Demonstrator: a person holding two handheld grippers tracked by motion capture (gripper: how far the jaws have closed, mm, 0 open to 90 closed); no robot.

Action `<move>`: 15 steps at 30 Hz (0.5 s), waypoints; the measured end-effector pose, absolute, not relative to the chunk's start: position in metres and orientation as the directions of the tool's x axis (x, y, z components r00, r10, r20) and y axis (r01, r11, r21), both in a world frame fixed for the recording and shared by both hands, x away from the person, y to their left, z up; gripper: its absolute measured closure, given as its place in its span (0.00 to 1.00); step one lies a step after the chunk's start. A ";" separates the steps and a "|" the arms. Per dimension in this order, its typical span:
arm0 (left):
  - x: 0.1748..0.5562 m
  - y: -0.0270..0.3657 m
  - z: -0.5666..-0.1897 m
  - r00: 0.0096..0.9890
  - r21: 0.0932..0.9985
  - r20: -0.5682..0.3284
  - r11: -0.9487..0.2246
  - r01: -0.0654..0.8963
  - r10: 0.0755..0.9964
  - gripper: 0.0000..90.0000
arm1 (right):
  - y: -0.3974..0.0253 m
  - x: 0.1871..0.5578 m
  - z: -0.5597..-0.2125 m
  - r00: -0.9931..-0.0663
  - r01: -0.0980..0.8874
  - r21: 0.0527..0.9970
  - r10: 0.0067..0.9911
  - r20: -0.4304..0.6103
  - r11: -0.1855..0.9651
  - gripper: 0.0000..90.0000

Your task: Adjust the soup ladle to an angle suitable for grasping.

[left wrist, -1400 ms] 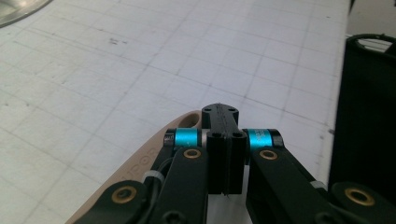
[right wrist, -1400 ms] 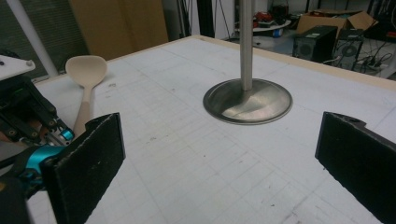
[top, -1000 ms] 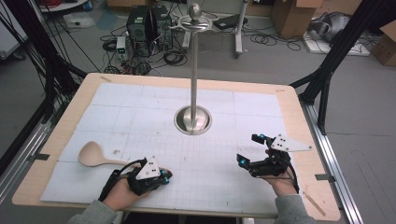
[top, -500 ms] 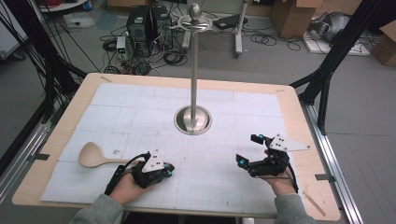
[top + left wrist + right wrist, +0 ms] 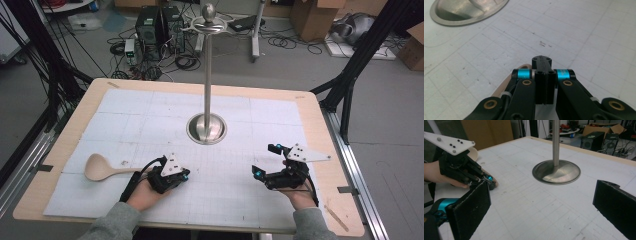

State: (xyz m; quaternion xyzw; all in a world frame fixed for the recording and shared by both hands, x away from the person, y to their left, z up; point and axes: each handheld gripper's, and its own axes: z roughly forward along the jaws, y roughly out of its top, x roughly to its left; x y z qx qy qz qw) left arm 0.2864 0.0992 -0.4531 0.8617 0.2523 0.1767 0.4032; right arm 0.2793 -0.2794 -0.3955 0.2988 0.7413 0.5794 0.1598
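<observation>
A pale wooden spoon (image 5: 100, 167) lies on the white gridded mat at the front left, bowl to the left. Its handle runs right under my left gripper (image 5: 185, 175), whose jaws are pressed together with nothing seen between them. In the left gripper view the tan handle (image 5: 505, 83) shows beneath the shut left gripper (image 5: 542, 61). My right gripper (image 5: 264, 159) rests at the front right, wide open and empty. In the right gripper view its pads (image 5: 471, 210) frame the left gripper (image 5: 491, 181) and the spoon's bowl (image 5: 474, 152).
A metal stand with a round base (image 5: 206, 129) and a tall pole (image 5: 207, 65) rises from the table's middle. A thin wooden stick (image 5: 336, 218) lies near the front right corner. Black frame posts (image 5: 350, 75) flank the table; computers and cables lie on the floor behind.
My left gripper has slid right and slightly forward along the spoon's handle. The spoon and the right gripper have stayed put.
</observation>
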 end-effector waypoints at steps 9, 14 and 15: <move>0.280 0.104 -0.447 0.804 0.798 0.110 -0.534 0.278 0.584 1.00 | -0.280 0.279 -0.395 -0.770 0.258 0.955 0.628 0.110 0.149 0.00; 0.272 0.139 -0.428 0.801 0.818 0.113 -0.513 0.261 0.587 1.00 | -0.282 0.280 -0.396 -0.767 0.263 0.954 0.630 0.117 0.142 0.00; 0.272 0.148 -0.425 0.792 0.819 0.116 -0.509 0.265 0.599 1.00 | -0.282 0.280 -0.396 -0.767 0.263 0.954 0.630 0.117 0.142 0.00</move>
